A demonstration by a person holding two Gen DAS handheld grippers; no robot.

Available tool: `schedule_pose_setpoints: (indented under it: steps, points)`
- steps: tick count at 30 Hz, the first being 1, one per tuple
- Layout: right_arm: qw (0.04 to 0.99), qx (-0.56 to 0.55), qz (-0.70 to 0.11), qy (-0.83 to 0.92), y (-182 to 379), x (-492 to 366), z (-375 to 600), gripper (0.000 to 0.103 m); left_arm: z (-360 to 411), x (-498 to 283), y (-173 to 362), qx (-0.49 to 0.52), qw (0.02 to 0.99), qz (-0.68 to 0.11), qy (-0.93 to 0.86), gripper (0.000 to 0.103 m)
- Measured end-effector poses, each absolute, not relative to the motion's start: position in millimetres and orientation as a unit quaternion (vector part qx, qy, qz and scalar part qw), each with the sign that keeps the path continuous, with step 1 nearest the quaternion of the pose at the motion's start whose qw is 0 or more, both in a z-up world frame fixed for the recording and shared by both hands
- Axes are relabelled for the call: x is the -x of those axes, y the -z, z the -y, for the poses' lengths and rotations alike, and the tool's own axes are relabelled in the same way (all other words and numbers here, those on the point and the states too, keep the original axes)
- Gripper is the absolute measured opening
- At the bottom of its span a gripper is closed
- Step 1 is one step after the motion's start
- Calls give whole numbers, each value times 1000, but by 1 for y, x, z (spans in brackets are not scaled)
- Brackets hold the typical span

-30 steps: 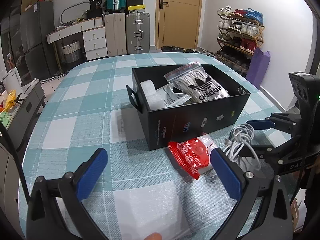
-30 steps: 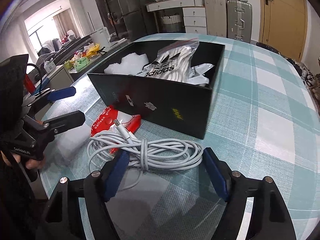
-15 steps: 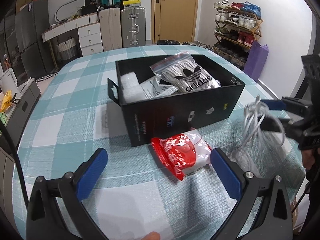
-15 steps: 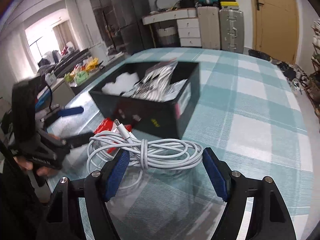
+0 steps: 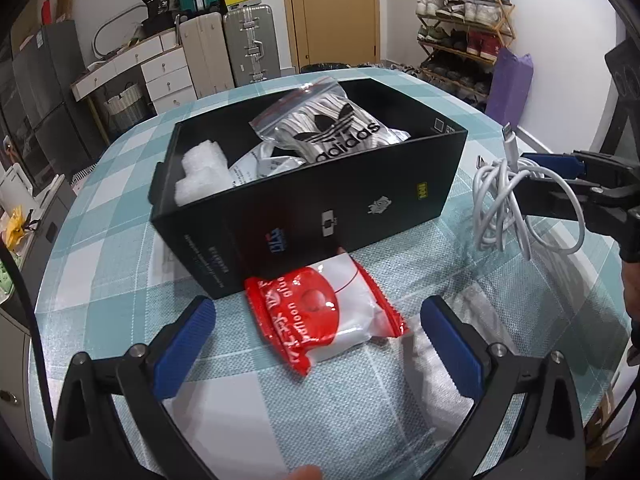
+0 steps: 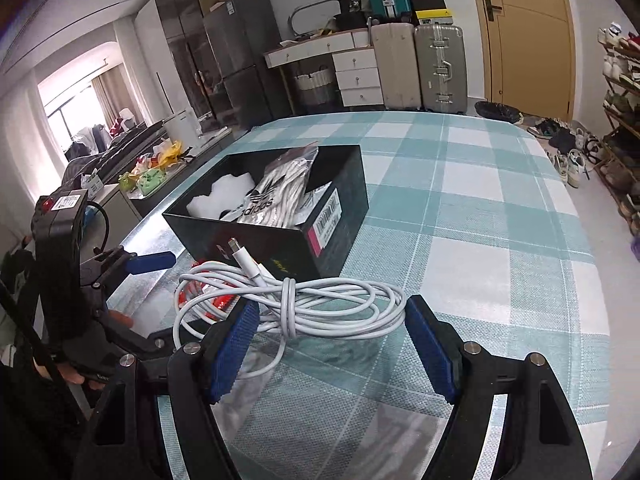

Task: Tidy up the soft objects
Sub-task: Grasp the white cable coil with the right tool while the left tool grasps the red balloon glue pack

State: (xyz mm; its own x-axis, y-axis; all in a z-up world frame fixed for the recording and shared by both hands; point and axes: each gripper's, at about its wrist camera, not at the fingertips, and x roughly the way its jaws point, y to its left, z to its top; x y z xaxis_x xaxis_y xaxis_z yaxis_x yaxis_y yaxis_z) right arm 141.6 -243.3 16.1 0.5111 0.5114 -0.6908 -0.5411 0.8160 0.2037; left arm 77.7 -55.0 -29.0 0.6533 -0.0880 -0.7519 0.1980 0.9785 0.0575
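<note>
1. the right gripper is clamped on a coiled white cable, which spans the gap between its blue pads; in the left wrist view the bundle hangs from the gripper above the table, just right of the black box.
2. the left gripper has its jaws wide apart with nothing between the pads; it hovers over a red and white packet.
3. the packet lies flat on the checked tablecloth, its far end touching the front wall of the black box.
4. inside the box sit a clear zip bag of white laces, a white foam piece at the left end, and another clear bag between them.
</note>
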Motion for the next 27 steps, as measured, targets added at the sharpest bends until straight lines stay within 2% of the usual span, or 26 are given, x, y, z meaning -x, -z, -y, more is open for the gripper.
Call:
schedule_pose_setpoints:
  steps: [9, 14, 15, 17, 20, 27]
  points:
    - [868, 17, -389, -307, -17, -140, 242, 76, 58, -83, 34, -66, 898, -428, 81, 100]
    - [868, 16, -391, -305, -16, -139, 241, 76, 53, -84, 36, -45, 893, -435, 104, 74]
    - [868, 16, -390, -307, -16, -139, 240, 76, 52, -83, 36, -42, 893, -435, 107, 73]
    - [867, 14, -389, -312, -16, -137, 238, 76, 52, -81, 35, -41, 895, -431, 109, 62]
    - [865, 14, -390, -315, -16, -138, 236, 76, 51, -78, 34, -42, 896, -426, 114, 53]
    - [868, 13, -385, -314, -17, -138, 235, 76, 50, -71, 29, -38, 900, -416, 123, 51]
